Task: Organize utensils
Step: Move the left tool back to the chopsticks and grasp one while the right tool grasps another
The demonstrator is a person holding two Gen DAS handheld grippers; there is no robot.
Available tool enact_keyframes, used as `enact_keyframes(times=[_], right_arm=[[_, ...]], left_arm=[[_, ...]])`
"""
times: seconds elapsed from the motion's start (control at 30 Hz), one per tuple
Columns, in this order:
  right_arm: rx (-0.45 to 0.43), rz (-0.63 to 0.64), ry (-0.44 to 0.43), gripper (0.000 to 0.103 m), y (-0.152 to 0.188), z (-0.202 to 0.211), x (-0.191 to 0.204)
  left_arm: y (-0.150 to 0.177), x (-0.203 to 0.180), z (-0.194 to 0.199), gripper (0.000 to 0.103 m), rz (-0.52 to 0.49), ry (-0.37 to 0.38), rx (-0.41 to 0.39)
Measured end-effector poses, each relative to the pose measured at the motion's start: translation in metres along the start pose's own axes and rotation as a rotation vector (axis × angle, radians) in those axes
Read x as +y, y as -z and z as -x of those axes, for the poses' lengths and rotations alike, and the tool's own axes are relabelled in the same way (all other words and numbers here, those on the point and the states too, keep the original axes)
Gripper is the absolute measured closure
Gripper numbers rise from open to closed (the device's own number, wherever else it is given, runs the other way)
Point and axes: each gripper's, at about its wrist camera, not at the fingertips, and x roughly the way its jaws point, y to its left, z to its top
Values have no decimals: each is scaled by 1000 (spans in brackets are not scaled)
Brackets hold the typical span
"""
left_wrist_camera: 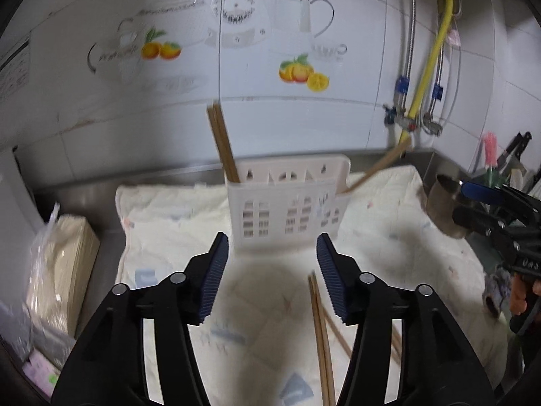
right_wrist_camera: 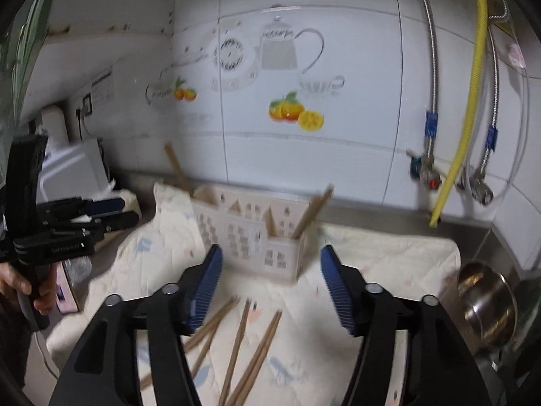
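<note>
Left claw [left_wrist_camera: 272, 253] wide open and empty at lower centre, right claw [right_wrist_camera: 270, 264] likewise, white holder [left_wrist_camera: 287, 199] mid-frame on cloth-covered tabletop [left_wrist_camera: 389, 253] with chopsticks [left_wrist_camera: 221, 142] standing inside, loose chopsticks [right_wrist_camera: 252, 348] lying low in frame

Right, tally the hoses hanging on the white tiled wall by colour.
Yellow corrugated hose: 1
Silver braided metal hoses: 2
Total: 3
</note>
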Motion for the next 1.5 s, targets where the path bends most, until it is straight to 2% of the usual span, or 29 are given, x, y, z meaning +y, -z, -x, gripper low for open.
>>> enact_keyframes(times=[0.13,0.37,0.6,0.7,0.87,1.03,1.33,1.5], right_arm=[[56,-13,11,28,37,-2,6],[159,-55,36,27,100,-9,12],[246,-118,41,27,148,-16,16],[271,-136,35,37,160,-19,19],[292,-180,28,60,166,-26,17],[306,-195,14,74,166,-32,19],[333,-209,-19,88,166,-46,26],[344,-201,-8,89,167,-51,28]], left_arm=[[29,0,-1,41,22,-7,35],[70,6,-4,36,91,-9,86],[85,7,2,32,97,-34,90],[89,8,3,31,99,-38,94],[98,11,0,31,114,-36,117],[106,12,-3,31,120,-35,134],[116,9,-5,31,108,-26,155],[125,2,-7,31,88,-1,175]])
